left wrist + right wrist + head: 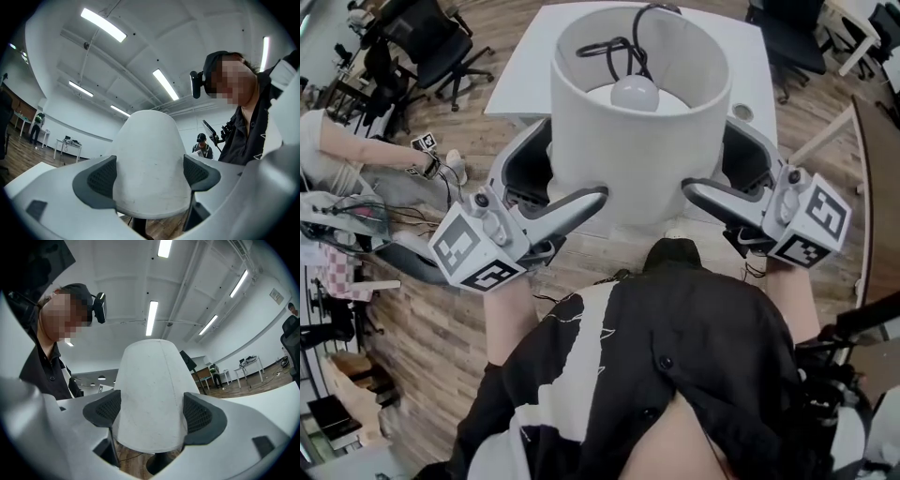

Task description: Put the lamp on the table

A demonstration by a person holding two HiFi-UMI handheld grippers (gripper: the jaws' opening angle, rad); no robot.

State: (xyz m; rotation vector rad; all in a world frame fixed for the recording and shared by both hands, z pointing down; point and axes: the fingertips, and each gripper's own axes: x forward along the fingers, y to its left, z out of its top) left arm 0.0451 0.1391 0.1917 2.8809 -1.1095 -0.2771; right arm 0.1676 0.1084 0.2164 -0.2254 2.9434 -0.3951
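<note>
Two grippers engaged, one per flank of the lamp.

- left gripper (567, 167): jaws spread wide and pressed onto the lampshade (637, 141) from the person's left. Its own view shows both dark pads (96, 178) against the white wall, shade filling the gap.
- right gripper (708, 159): the mirror of it, pads (201, 416) bearing on the shade's right side.
- Lamp: upright, long axis vertical, open top toward the head camera, with bulb (635, 94) and looped black cord (623, 47) visible inside. It sits close to the person's chest.
- A dark stem (161, 460) drops below the shade with wooden floor (131, 460) behind it. Base contact cannot be read.
- Table (750, 66): white top, straight ahead, on the far side of the shade from the person.

Judgement: the carry is under way. The move ahead runs forward, away from the body, keeping the axis vertical. Neither hand is nearer, so the load is shared evenly. A grip on a thin shade may flex or slip.
</note>
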